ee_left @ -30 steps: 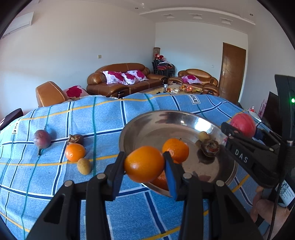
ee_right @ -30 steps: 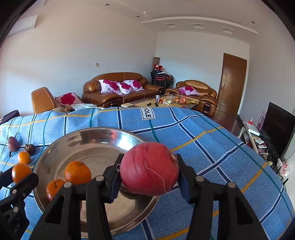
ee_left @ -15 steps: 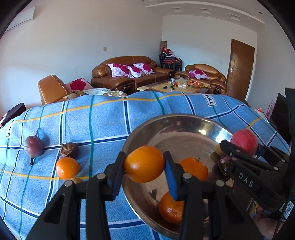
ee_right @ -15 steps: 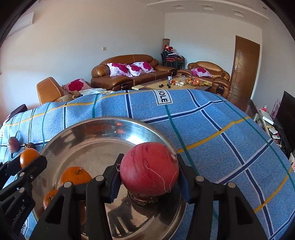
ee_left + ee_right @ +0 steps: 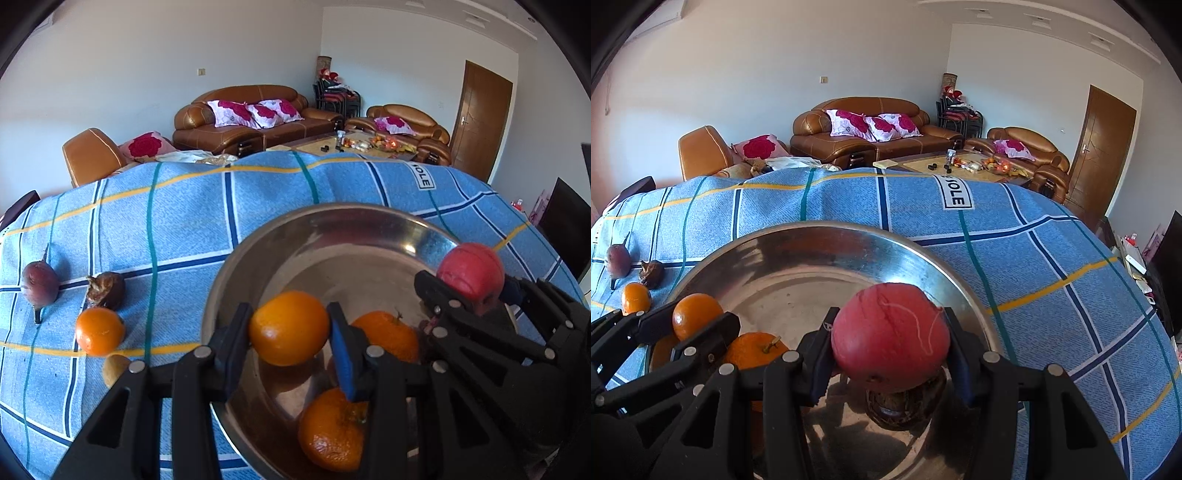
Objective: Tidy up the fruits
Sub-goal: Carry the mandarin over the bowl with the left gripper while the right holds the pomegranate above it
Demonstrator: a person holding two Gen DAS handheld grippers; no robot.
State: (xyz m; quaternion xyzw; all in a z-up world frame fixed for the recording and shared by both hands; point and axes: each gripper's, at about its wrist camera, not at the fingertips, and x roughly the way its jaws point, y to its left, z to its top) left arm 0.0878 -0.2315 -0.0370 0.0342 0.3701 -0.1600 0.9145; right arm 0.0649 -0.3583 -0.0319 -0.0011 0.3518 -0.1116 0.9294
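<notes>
Left gripper (image 5: 290, 328) clenched on a round orange tangerine (image 5: 289, 327), held at lower centre of the left wrist view above the near-left rim of a wide shallow stainless-steel bowl (image 5: 332, 229). Right gripper (image 5: 890, 341) clamped on a round red fruit with pale streaks (image 5: 890, 338), at lower centre of the right wrist view over the bowl's near right part, directly above a dark brown wrinkled fruit (image 5: 901, 406) lying on the bowl floor. Two more stemmed tangerines (image 5: 386, 334) inside the bowl, one at centre, one at the bottom edge. On the blue checked cloth (image 5: 184, 221), left of the bowl: a purple stalked fruit (image 5: 40, 283), a dark brown shrivelled fruit (image 5: 106, 290), another loose tangerine (image 5: 99, 331) and a small yellow-brown fruit (image 5: 114, 367) partly hidden by the left gripper.
</notes>
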